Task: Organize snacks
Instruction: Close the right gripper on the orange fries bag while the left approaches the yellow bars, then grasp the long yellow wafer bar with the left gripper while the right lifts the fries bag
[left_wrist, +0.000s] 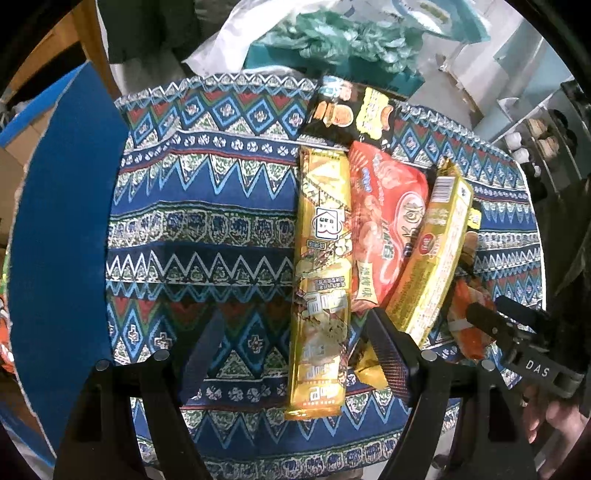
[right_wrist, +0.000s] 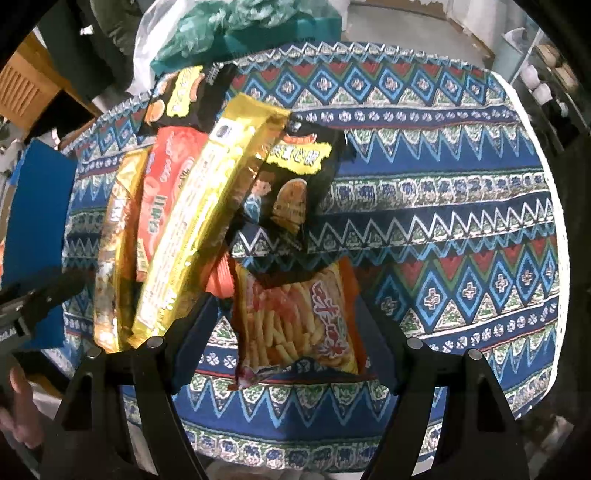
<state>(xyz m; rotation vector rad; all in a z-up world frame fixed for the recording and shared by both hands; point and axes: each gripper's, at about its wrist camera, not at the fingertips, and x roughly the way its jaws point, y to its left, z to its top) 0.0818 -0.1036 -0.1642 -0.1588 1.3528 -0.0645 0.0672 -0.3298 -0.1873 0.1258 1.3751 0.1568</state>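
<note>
Several snack packs lie on a round table with a patterned cloth (left_wrist: 207, 206). A long gold pack (left_wrist: 323, 280) lies lengthwise between the fingers of my open left gripper (left_wrist: 295, 350). Beside it are a red bag (left_wrist: 384, 221), a gold box-like pack (left_wrist: 432, 254) and a black bag (left_wrist: 351, 114). In the right wrist view, an orange bag of sticks (right_wrist: 299, 325) lies between the fingers of my open right gripper (right_wrist: 288, 332). A second black bag (right_wrist: 291, 192) lies just beyond it, next to the gold pack (right_wrist: 207, 221) and red bag (right_wrist: 166, 188).
A blue board (left_wrist: 62, 236) borders the table's left side. A green plastic bag (left_wrist: 332, 37) and a white bag (left_wrist: 236, 40) sit behind the table. The right gripper's body (left_wrist: 517, 332) shows at the right in the left wrist view. Shelving (left_wrist: 535, 140) stands at far right.
</note>
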